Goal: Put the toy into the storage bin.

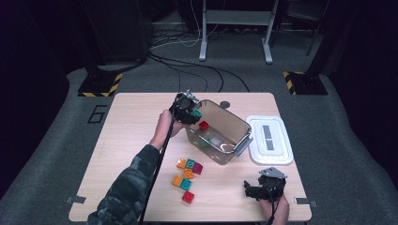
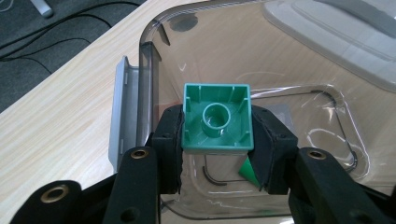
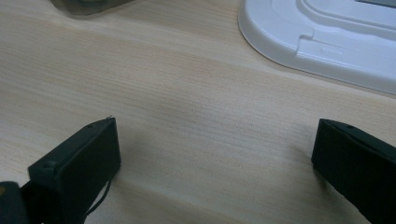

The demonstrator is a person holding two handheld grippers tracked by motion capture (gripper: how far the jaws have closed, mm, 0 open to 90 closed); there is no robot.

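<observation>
On the wooden table (image 1: 126, 136), the left gripper (image 1: 187, 108) hangs over the near-left corner of the clear bin (image 1: 220, 133), its jaws pinching a green block (image 2: 217, 117) by two opposite sides, hollow underside toward the camera, just above the bin's open top. A red block (image 1: 203, 125) sits on the bin's rim close by, and a cluster of loose blocks (image 1: 187, 174) lies on the table in front of the bin. Further right, the white lid (image 1: 270, 139) lies flat beside the bin, and the right gripper (image 1: 263, 186) rests near the table's front edge with its jaws spread wide over bare wood.
</observation>
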